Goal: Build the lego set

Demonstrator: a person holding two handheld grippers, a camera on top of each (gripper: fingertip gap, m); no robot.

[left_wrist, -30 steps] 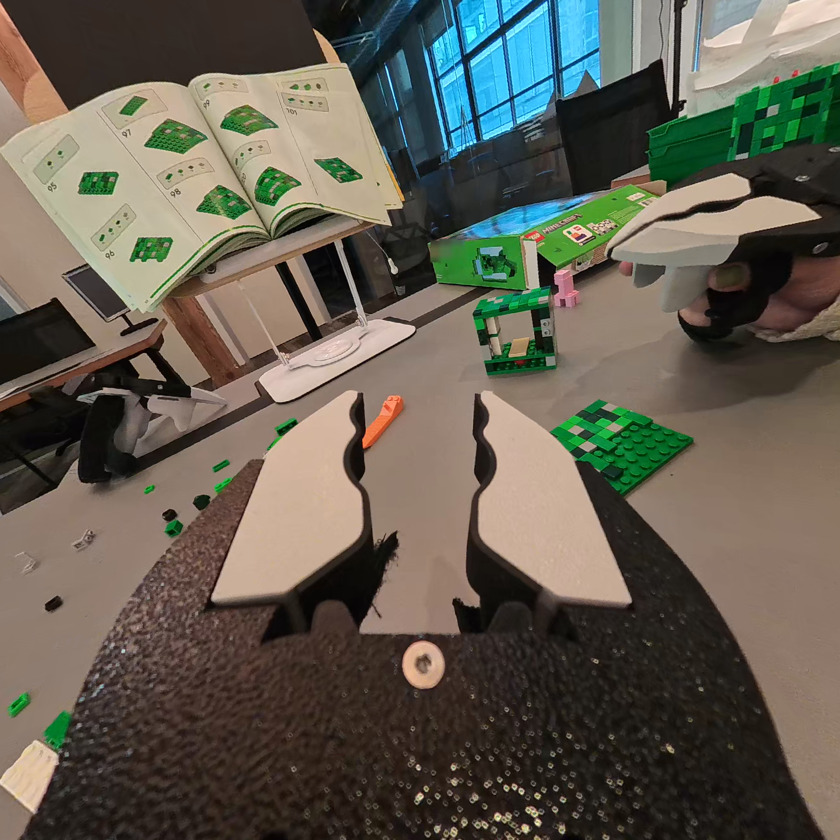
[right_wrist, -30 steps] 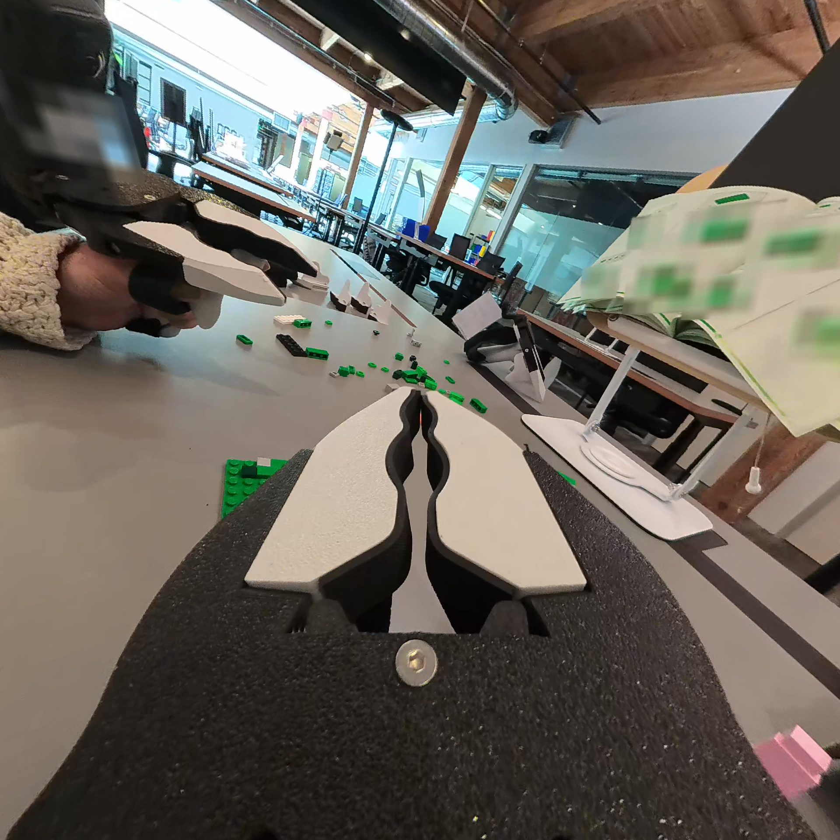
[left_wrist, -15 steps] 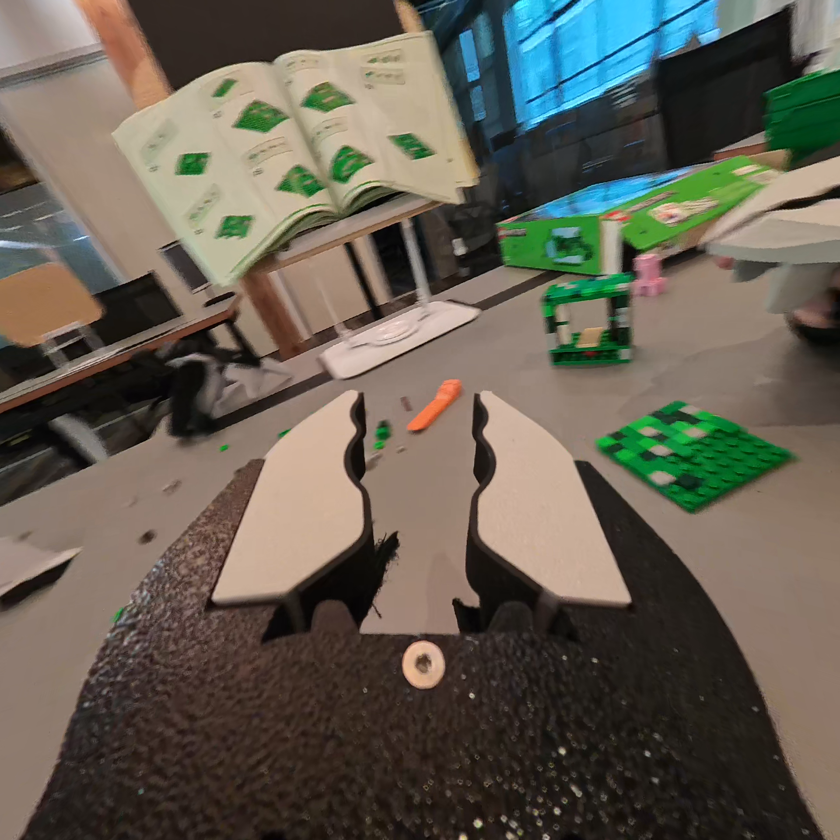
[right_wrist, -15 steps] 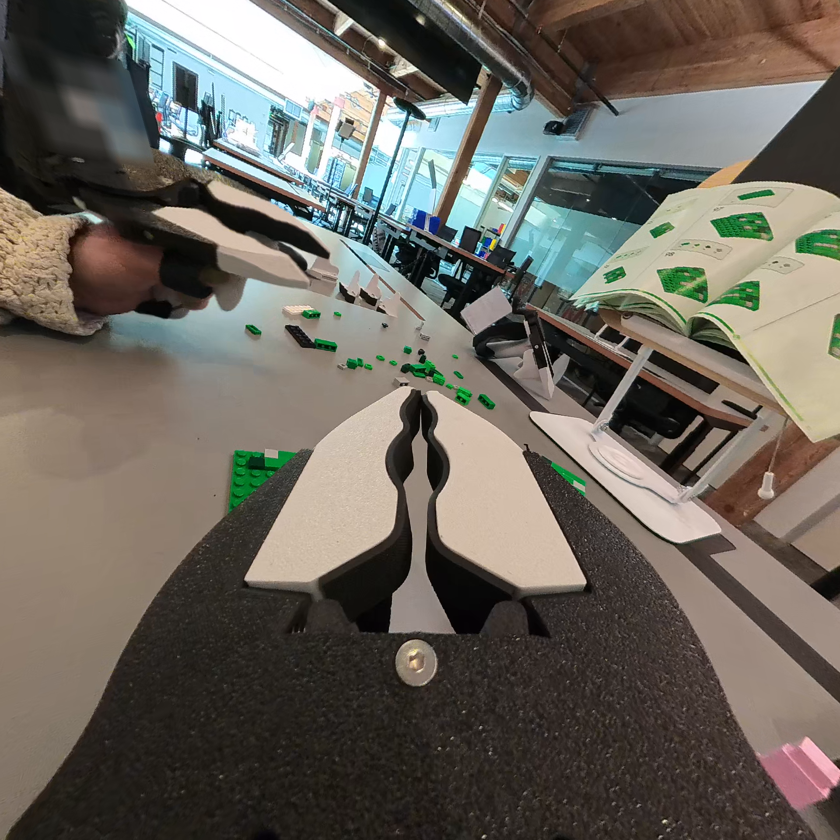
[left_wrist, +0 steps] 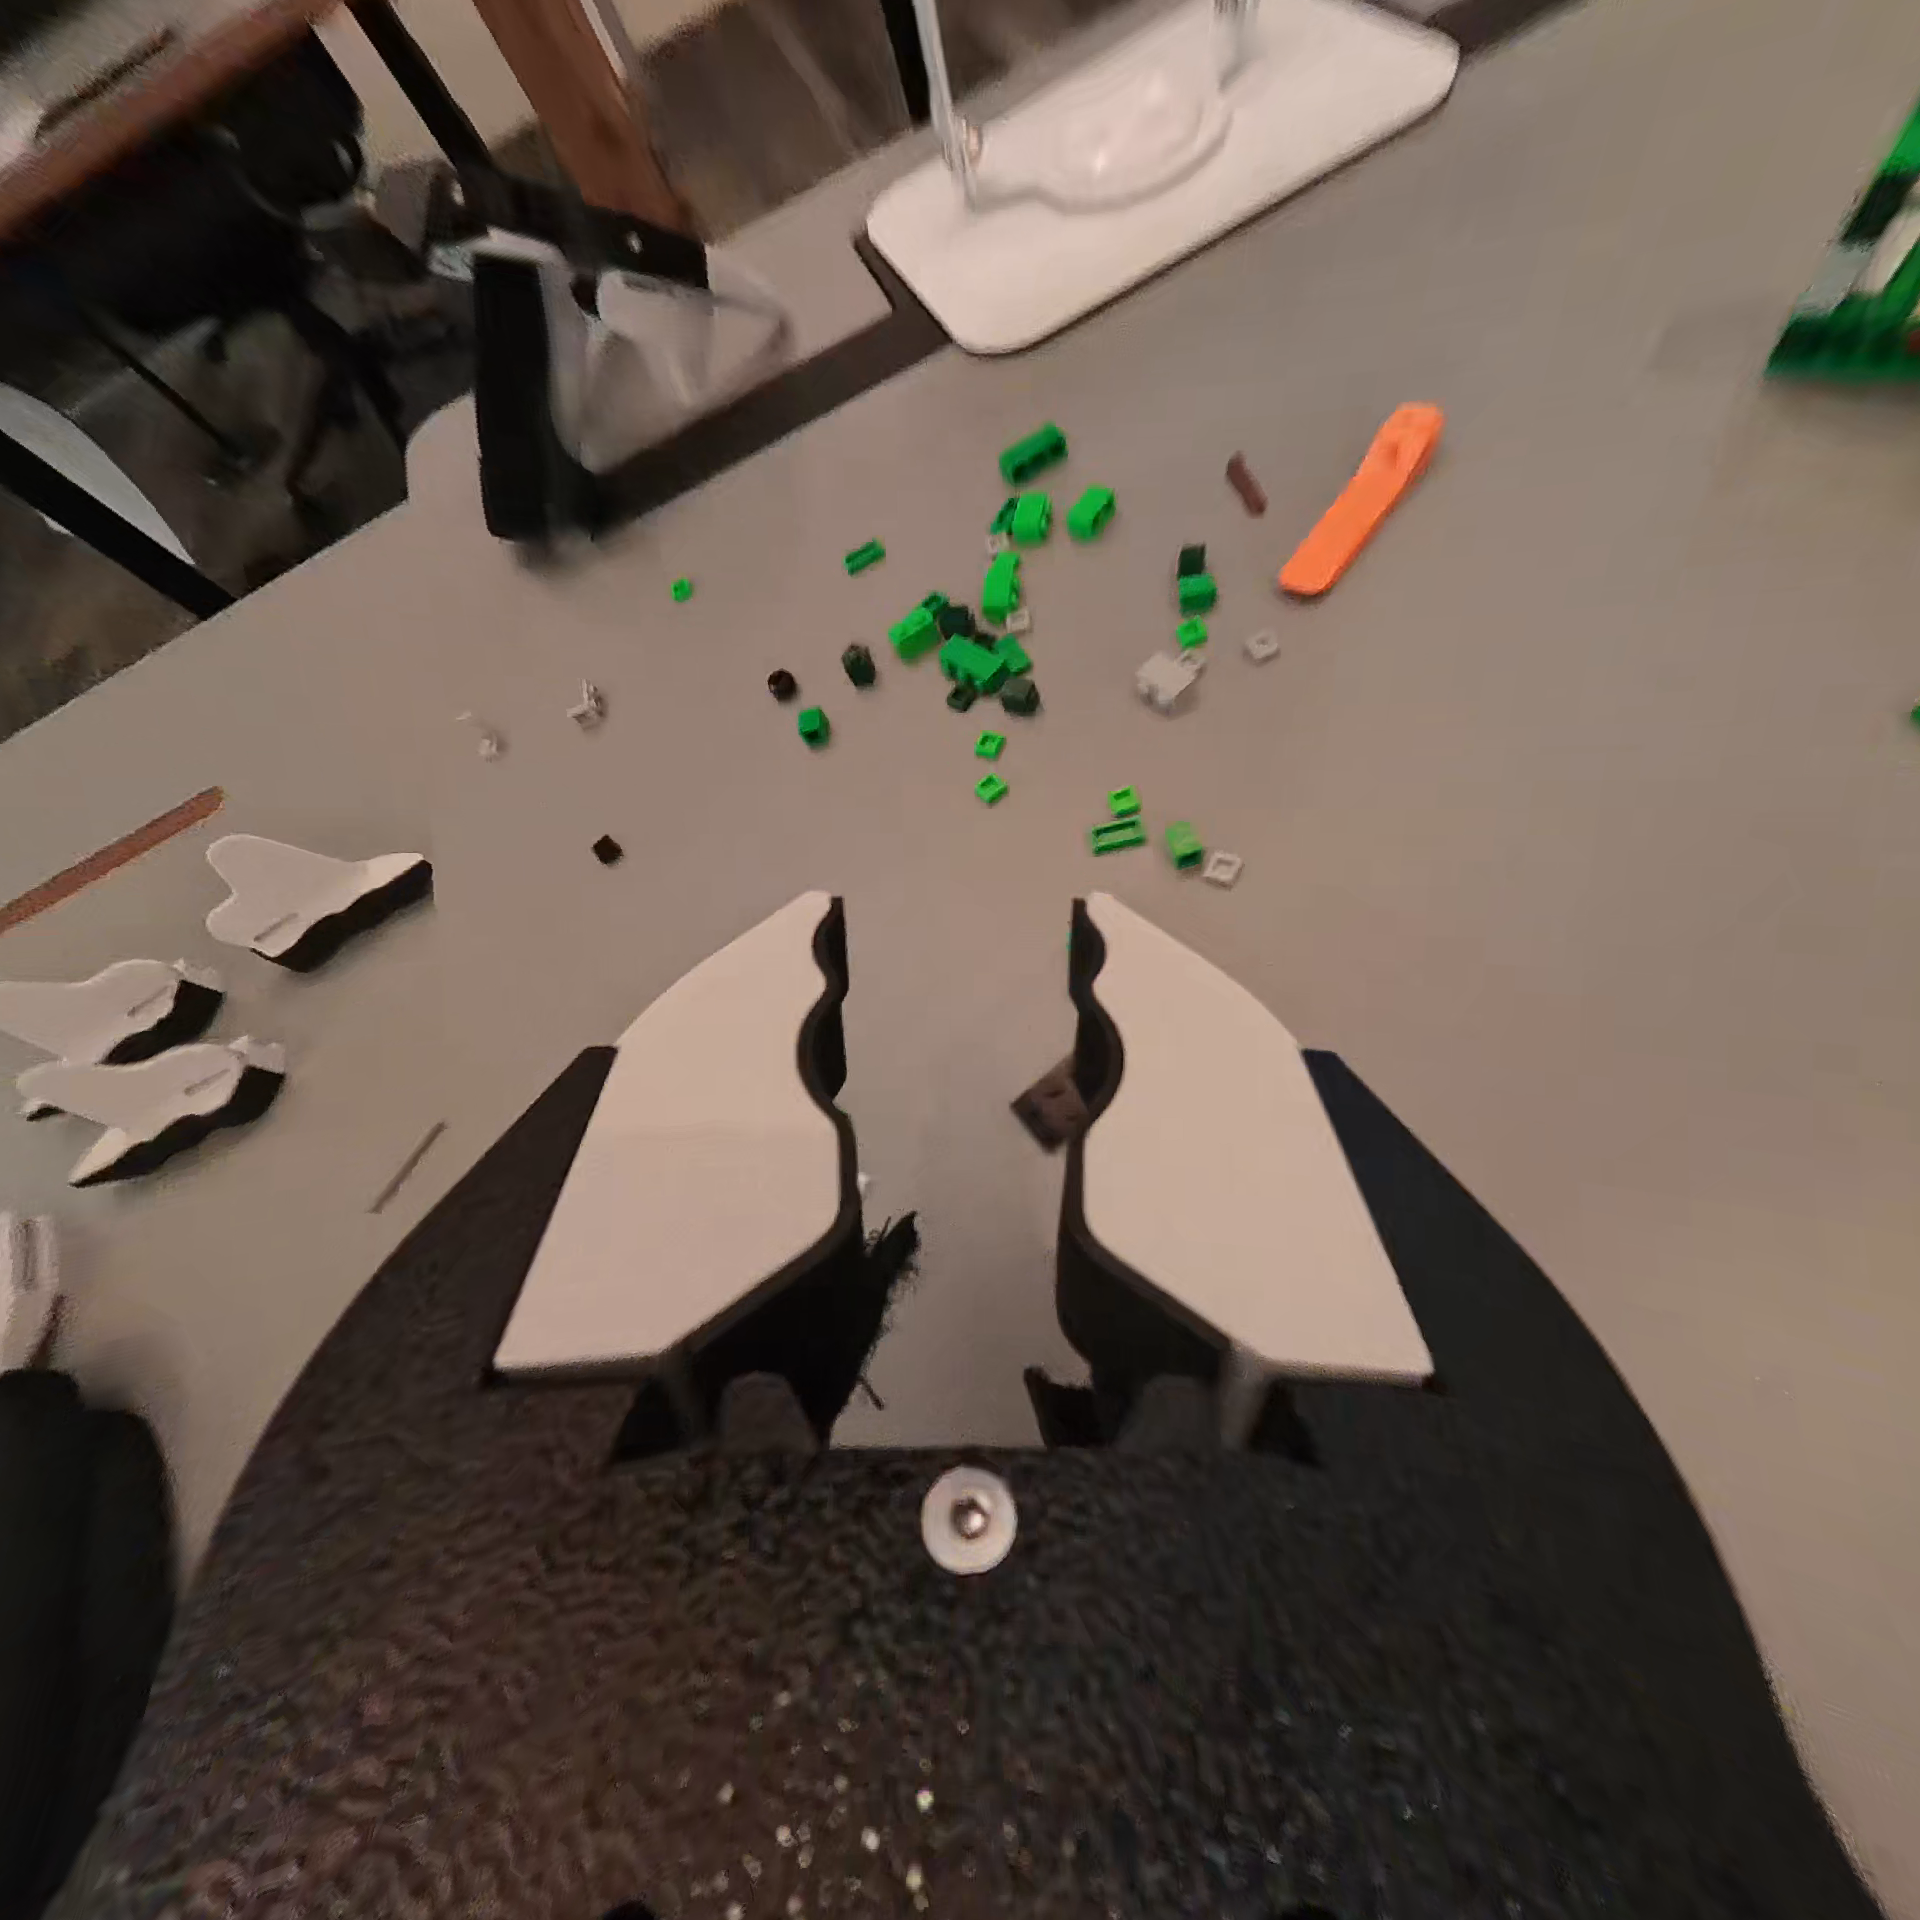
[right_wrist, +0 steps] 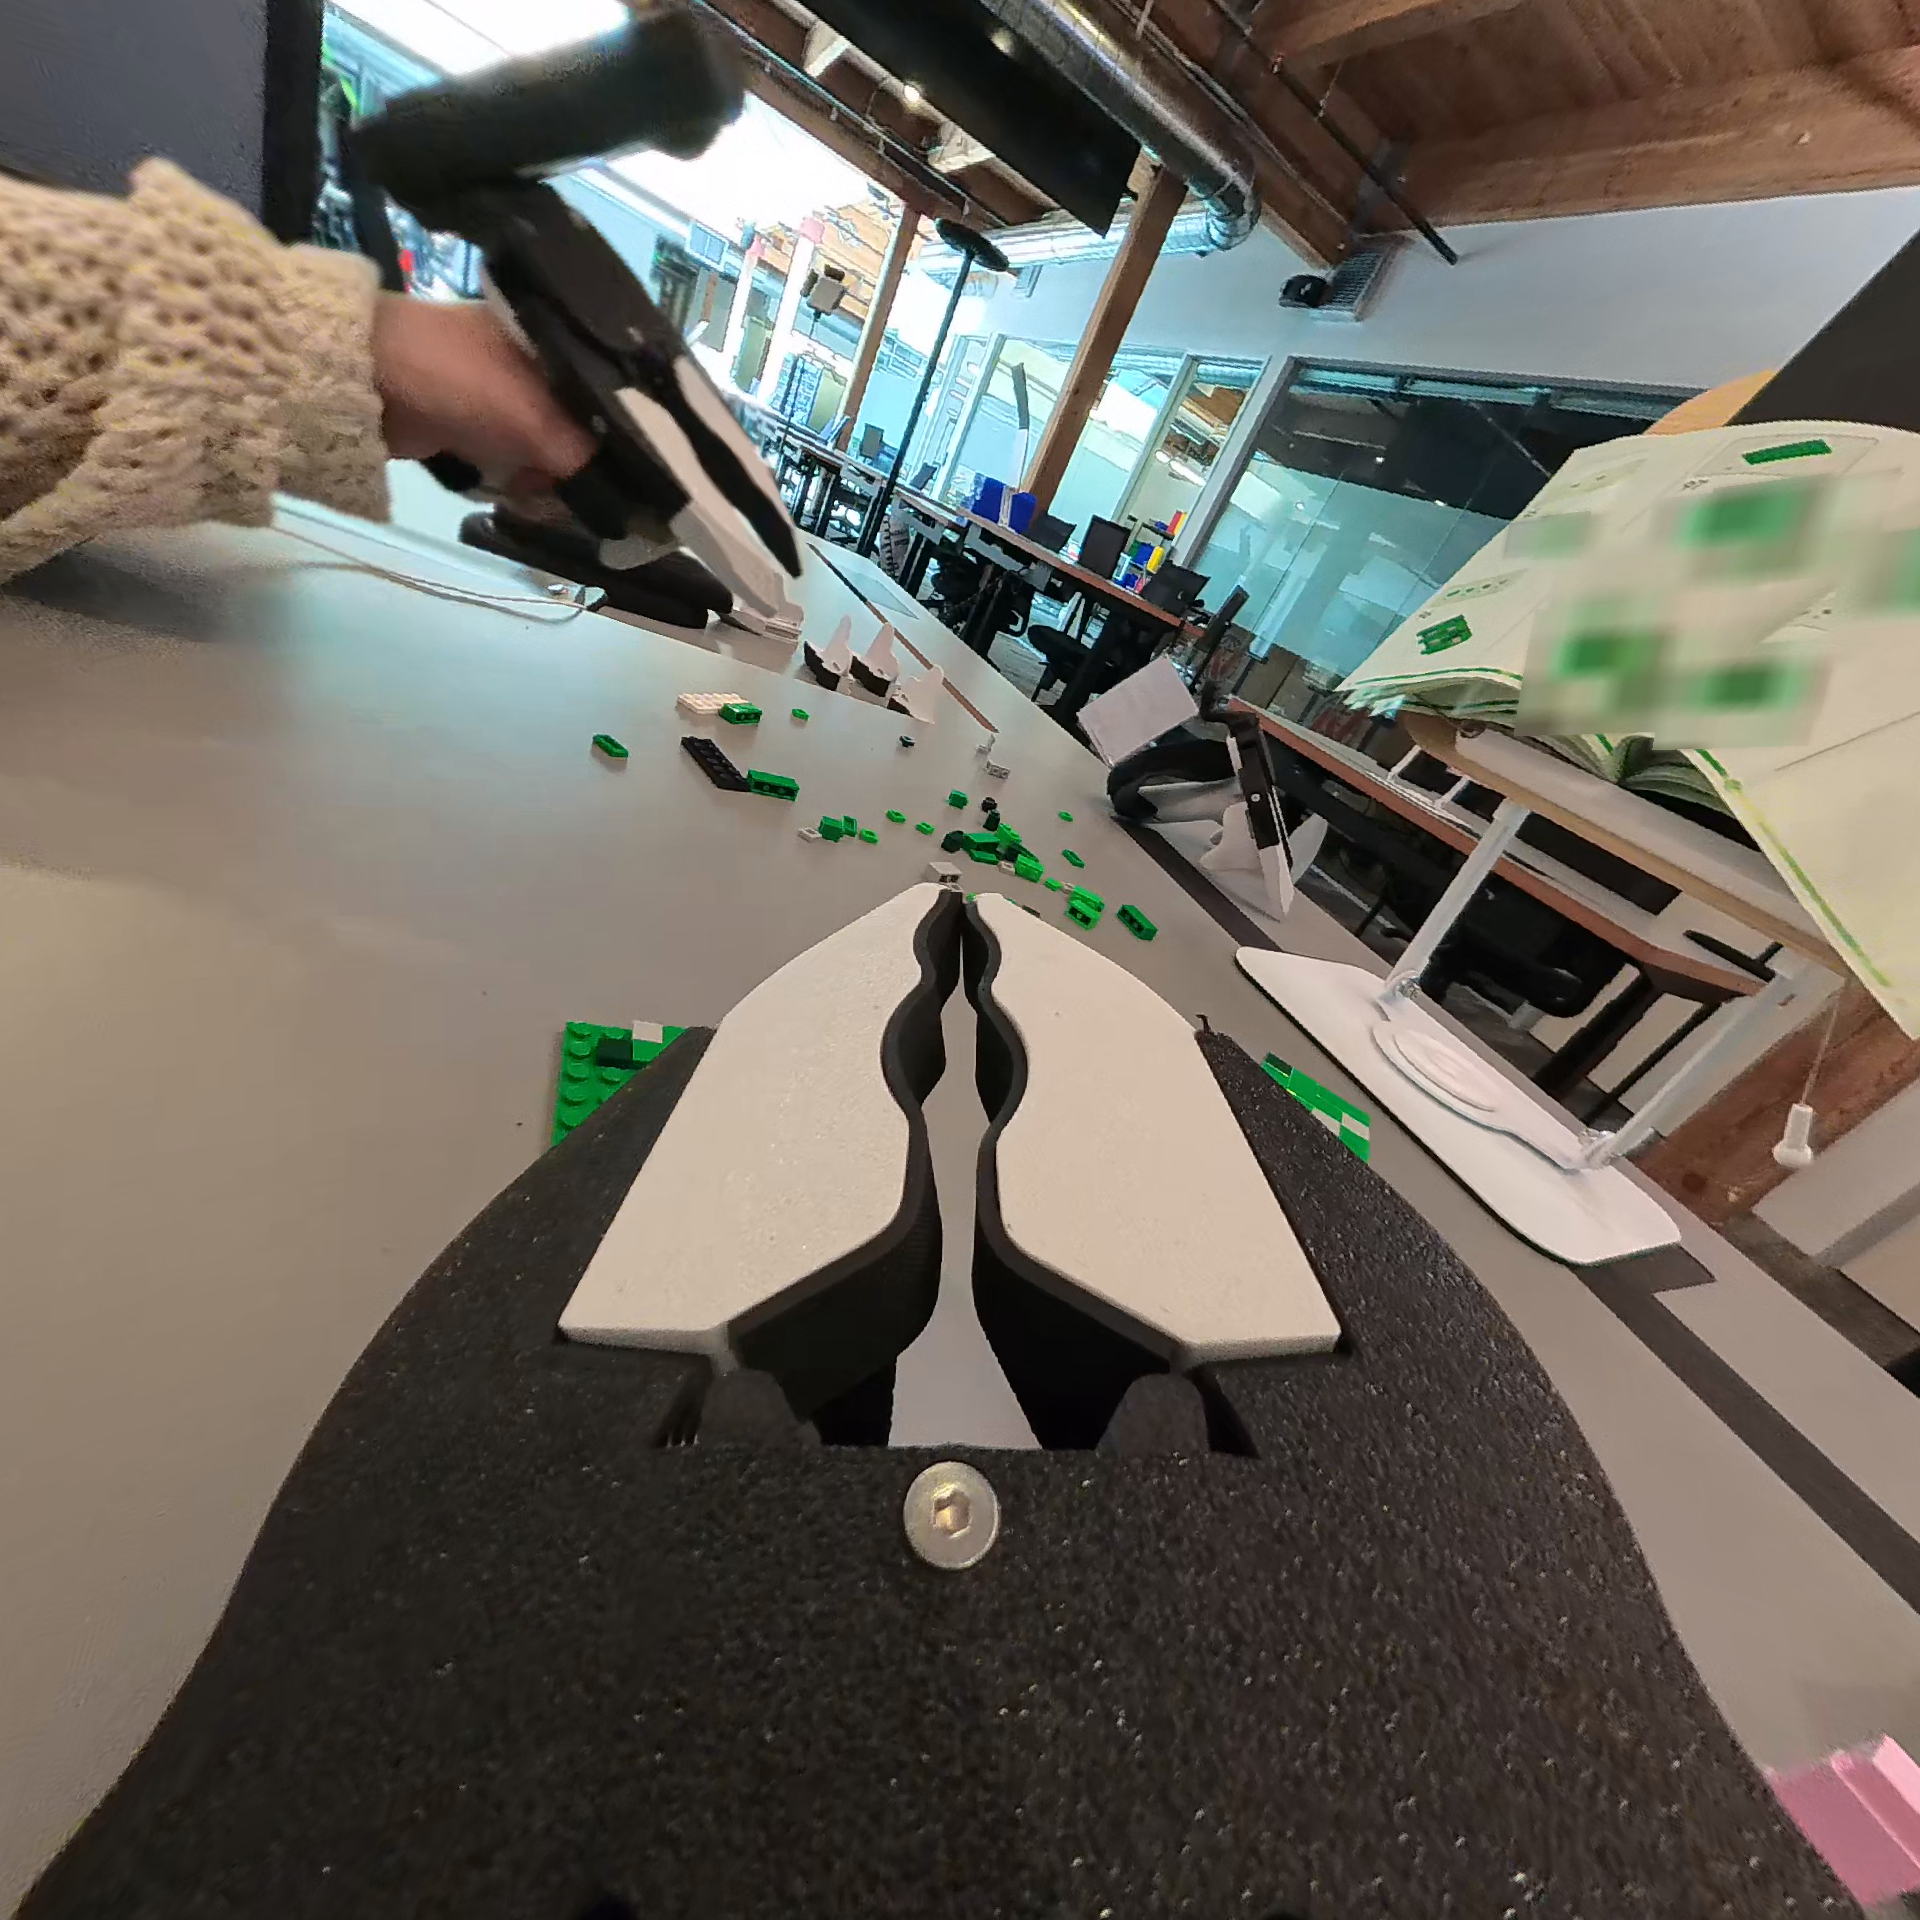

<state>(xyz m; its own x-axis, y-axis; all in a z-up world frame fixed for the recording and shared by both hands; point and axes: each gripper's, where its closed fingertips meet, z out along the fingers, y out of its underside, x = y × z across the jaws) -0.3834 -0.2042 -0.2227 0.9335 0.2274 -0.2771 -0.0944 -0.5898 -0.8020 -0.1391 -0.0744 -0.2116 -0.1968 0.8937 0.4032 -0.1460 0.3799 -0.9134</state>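
Two tools: left tool [left_wrist: 956, 914] spread above loose bricks [left_wrist: 977, 644], right tool [right_wrist: 956, 904] closed.

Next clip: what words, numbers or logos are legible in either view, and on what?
Open pale-green paper instruction booklet on the white stand: it carries small print and numbers, all too small or blurred to read.
Left wrist view: no writing shows anywhere.
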